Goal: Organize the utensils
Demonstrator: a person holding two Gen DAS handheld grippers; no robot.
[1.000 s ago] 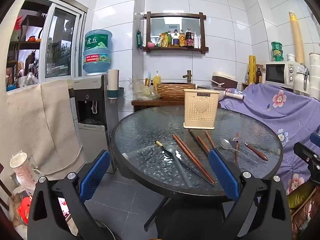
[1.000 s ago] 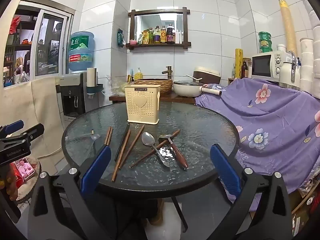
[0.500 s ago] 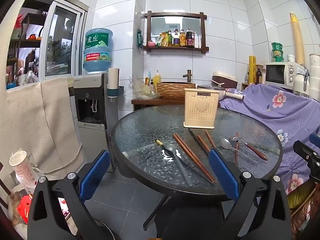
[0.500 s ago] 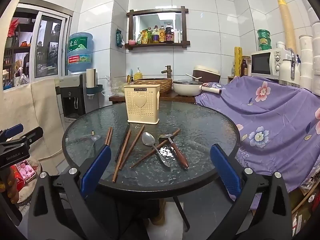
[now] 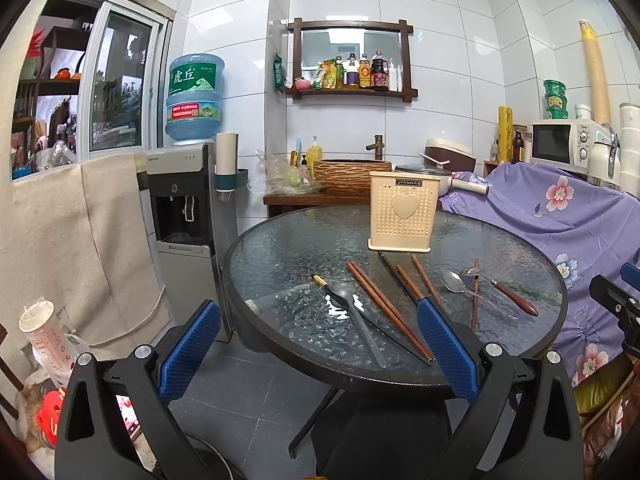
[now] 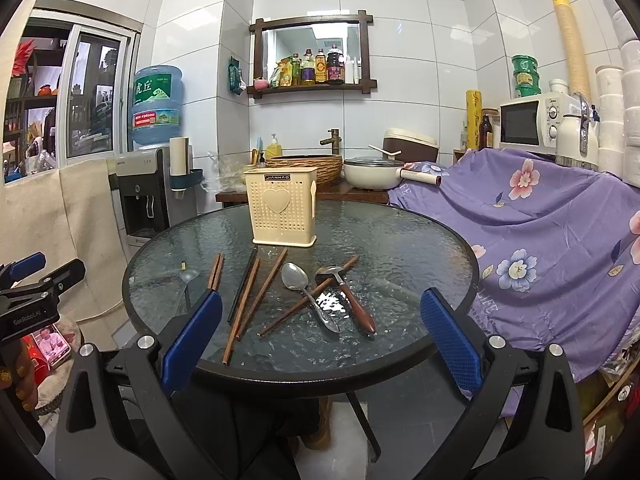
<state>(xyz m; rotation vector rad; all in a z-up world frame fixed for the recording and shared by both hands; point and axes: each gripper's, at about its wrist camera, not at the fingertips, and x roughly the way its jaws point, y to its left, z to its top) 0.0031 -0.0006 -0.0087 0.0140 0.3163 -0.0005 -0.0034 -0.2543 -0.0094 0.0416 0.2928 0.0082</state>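
Two grippers are held short of a round glass surface (image 6: 420, 240), both w/ jaws wide apart and nothing between them. Left gripper (image 5: 318, 348) is seen at the near-left edge of the surface; right gripper (image 6: 320, 344) is seen at the near edge, more to the right. Left gripper also shows at the far left of the right wrist view, w/ a person's fingers (image 6: 20, 384) wrapped round its handle.

Utensils are spread loose on the glass, none yet in the holder. A cream perforated holder (image 6: 282, 210) w/ a heart on its front stands upright toward the far side of the surface. Just in front of it several brown chopsticks (image 6: 244, 308) lie roughly lengthwise toward the cameras, one dark chopstick (image 6: 244, 284) among them. To the left, a dark ladle-type spoon (image 5: 348, 300) lies bowl up, handle pointing to the near edge, w/ a pair of brown chopsticks (image 5: 384, 306) just beside it. To the right, a metal spoon (image 6: 308, 292) is crossed by a single brown chopstick (image 6: 308, 296), and a wood-handled spoon (image 6: 352, 300) lies just beside, its bowl touching that chopstick.

Behind the surface, a water dispenser (image 5: 184, 232) stands left, and a purple flowered cloth (image 6: 540, 240) is draped to the right.
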